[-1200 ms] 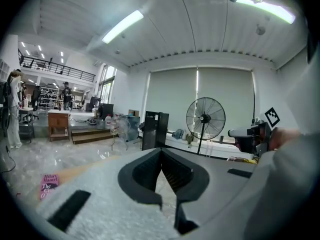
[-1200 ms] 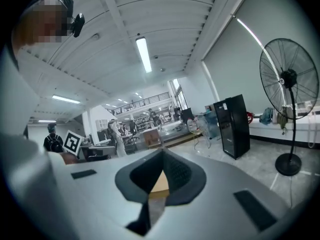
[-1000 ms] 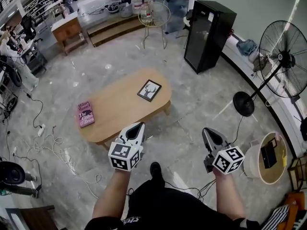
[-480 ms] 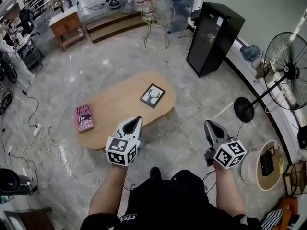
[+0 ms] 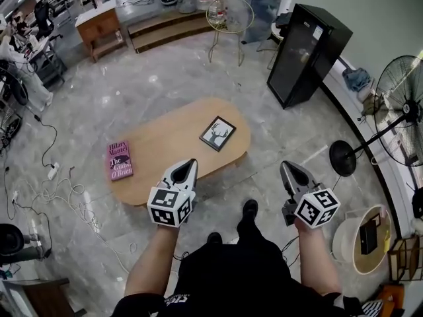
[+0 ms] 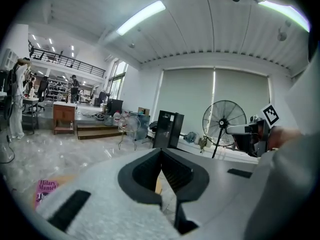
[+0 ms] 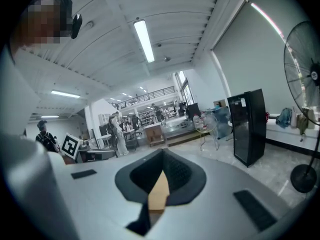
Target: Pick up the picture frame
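Note:
A small black picture frame (image 5: 218, 133) with a deer print lies flat on the right part of an oval wooden table (image 5: 172, 147). My left gripper (image 5: 191, 163) hovers over the table's near edge, jaws shut and empty, well short of the frame. To the right of the table my right gripper (image 5: 284, 166) hangs above the floor, its jaws also shut with nothing in them. In the left gripper view the jaw tips (image 6: 161, 151) meet; in the right gripper view the tips (image 7: 162, 153) meet too, with table wood showing below them.
A pink book (image 5: 119, 159) lies on the table's left end. A black cabinet (image 5: 307, 55) and a standing fan (image 5: 400, 111) stand to the right. A wire chair (image 5: 229, 17) is behind the table. Cables (image 5: 59, 197) trail on the floor at left, a round basket (image 5: 367, 236) at right.
Both grippers have come closer to the table, which now sits nearer in the head view. The left gripper's tips now overlap the table's near edge. Jaws stayed shut.

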Demonstrator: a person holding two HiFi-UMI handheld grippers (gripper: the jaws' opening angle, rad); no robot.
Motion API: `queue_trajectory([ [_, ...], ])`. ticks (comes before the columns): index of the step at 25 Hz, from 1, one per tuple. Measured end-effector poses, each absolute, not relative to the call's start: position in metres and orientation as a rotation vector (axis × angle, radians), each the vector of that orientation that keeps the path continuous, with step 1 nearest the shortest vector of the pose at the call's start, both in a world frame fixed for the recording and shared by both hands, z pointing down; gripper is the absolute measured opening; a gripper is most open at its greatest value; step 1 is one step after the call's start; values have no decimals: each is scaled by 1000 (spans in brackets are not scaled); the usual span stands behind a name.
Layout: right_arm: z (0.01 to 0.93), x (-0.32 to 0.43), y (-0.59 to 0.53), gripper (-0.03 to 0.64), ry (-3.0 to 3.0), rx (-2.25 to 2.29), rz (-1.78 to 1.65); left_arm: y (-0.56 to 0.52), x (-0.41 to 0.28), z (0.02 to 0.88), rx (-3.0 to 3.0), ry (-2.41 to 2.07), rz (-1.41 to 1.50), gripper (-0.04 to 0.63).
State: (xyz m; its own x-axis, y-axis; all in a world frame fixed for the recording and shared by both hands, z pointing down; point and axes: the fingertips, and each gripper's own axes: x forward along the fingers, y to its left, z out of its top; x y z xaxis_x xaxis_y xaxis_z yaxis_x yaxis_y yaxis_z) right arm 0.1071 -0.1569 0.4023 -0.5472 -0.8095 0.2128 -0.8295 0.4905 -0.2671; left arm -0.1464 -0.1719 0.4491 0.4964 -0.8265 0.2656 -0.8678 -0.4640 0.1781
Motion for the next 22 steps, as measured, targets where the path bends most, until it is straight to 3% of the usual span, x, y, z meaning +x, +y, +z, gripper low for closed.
queue_trajectory([
  [22, 462, 201, -393, 5, -2711, 1162, 608, -380, -10, 466, 2316, -1521, 350, 11],
])
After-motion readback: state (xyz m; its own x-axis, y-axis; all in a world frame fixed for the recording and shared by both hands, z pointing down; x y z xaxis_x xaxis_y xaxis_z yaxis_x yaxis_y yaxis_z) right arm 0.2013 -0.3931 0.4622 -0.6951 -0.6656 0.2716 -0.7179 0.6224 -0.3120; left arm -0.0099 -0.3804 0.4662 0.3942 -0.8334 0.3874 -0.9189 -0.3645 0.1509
